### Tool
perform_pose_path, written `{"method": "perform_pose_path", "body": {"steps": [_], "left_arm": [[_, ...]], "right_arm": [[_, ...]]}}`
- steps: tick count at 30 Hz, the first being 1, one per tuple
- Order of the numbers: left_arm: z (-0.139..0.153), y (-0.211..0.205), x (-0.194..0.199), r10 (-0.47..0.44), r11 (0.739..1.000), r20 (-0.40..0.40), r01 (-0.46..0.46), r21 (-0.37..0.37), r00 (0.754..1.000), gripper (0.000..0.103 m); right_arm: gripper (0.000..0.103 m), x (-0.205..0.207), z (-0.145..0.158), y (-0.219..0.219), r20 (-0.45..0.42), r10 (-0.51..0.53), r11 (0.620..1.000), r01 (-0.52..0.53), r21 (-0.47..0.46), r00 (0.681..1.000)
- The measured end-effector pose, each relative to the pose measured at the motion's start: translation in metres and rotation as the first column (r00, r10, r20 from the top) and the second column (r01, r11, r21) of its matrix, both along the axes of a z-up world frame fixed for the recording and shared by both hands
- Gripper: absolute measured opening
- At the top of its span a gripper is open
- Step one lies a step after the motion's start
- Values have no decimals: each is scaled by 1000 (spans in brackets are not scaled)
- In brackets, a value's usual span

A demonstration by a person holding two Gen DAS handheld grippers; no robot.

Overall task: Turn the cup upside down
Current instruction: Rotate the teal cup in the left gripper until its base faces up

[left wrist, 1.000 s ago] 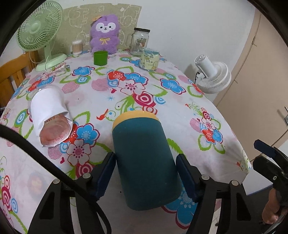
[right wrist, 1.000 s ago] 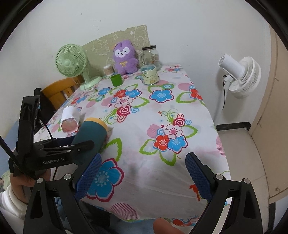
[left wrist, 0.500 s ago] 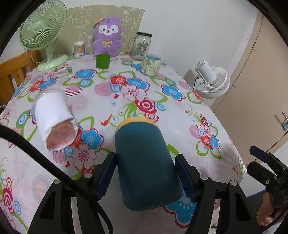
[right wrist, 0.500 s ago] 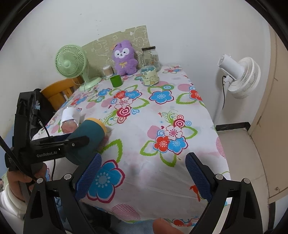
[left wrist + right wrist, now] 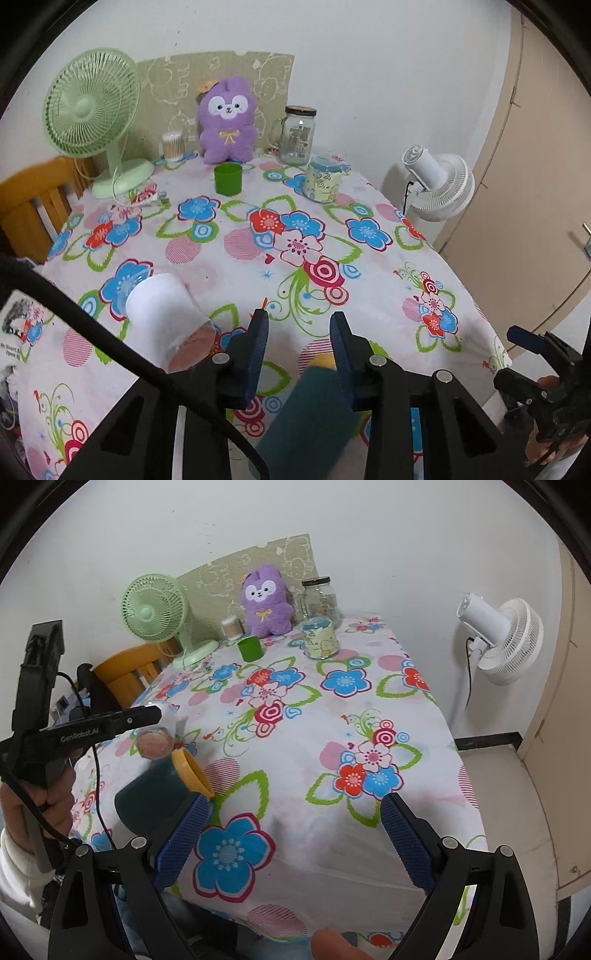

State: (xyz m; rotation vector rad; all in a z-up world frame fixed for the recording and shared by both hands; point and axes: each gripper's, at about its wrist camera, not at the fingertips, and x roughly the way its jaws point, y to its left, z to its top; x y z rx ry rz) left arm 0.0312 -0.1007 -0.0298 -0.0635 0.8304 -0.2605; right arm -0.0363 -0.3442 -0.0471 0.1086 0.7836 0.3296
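The teal cup (image 5: 151,797), a smooth cylinder with a flared yellow rim, lies tilted on its side near the front edge of the flowered tablecloth (image 5: 332,716), so I judge the flip is not yet finished. The left gripper (image 5: 298,354) hovers above it, its ribbed blue fingers (image 5: 255,354) narrowly parted and grasping nothing. The right gripper (image 5: 291,845) hangs spread wide and empty. Next, the left needs to close around the cup's body and set it rim-down

Matt teal cup (image 5: 151,797) with smooth yellow rim, printed cloth (image 5: 314,716) – glass jar (image 5: 297,136), plush toy (image 5: 226,122), wooden chair (image 5: 33,206).
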Motion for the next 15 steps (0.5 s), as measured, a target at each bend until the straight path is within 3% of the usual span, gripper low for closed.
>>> {"method": "perform_pose_path", "body": {"steps": [1, 4, 6, 9, 15], "left_arm": [[-1, 3, 0, -1, 1000, -6, 1, -13, 1000, 34], [-3, 8, -5, -14, 999, -7, 14, -35, 1000, 50], [-5, 11, -12, -38, 998, 2, 38, -43, 999, 72], [-6, 14, -23, -77, 996, 15, 77, -35, 997, 91], [-23, 13, -32, -171, 984, -24, 172, 51, 985, 99]], "right_arm": [[96, -1, 0, 1, 2, 4, 1000, -4, 0, 1000], [96, -2, 1, 5, 3, 12, 1000, -12, -6, 1000], [96, -1, 1, 6, 0, 14, 1000, -14, -15, 1000], [96, 1, -1, 7, -8, 14, 1000, -14, -16, 1000], [96, 1, -3, 14, -16, 23, 1000, -23, -18, 1000]]}}
